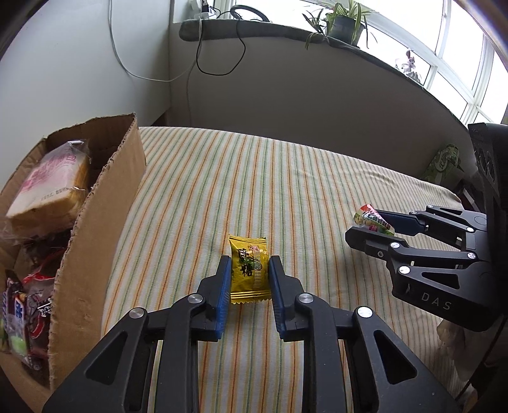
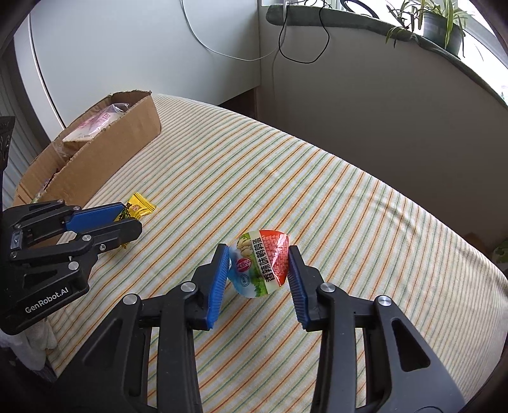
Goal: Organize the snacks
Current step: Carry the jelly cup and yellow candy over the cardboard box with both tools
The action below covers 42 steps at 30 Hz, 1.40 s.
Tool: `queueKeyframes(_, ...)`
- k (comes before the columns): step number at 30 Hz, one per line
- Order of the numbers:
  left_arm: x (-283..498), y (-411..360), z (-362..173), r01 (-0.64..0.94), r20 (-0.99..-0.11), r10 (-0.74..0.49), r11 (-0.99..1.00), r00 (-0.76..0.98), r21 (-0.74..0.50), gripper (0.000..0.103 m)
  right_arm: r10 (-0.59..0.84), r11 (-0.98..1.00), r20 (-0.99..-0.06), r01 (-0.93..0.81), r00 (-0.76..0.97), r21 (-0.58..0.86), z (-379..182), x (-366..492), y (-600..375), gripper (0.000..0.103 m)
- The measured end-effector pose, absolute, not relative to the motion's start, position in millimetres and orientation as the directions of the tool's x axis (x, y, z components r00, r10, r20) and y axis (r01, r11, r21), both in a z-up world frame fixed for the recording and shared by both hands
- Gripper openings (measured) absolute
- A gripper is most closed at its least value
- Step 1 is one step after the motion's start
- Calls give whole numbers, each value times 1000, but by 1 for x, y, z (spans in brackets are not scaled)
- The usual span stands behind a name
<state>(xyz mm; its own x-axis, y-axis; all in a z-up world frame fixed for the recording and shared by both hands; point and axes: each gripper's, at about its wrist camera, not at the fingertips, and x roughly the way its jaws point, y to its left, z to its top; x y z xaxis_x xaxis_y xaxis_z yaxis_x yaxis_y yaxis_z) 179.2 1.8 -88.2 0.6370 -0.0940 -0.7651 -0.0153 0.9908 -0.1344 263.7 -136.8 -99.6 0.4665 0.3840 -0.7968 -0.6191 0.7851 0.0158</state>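
Potted plant point(image 1: 344, 23) on windowsill point(image 2: 365, 25); black cable point(image 1: 219, 54) dangling down wall.

Home bedroom: striped bedsheet point(image 2: 317, 190), windowsill potted plant point(image 1: 344, 23), trailing cables point(image 1: 219, 47).

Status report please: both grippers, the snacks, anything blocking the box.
Left gripper shut on yellow candy packet. Right gripper shut on red-and-white snack pouch. Open cardboard box left, part filled. Striped cloth between: nothing in the way.
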Motion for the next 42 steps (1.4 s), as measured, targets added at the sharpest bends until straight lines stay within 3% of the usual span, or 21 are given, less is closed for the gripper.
queueKeyframes(24, 95, 40, -13, 26, -631, -129, 985, 765, -171, 22, 461, 739, -721, -674, 517, -11, -15, 173, -89, 38)
queueKeyframes(42, 70, 139, -5, -94, -590, -36, 977, 807, -189, 22, 522, 662, -712, -749, 469, -8, -8, 158, 28, 38)
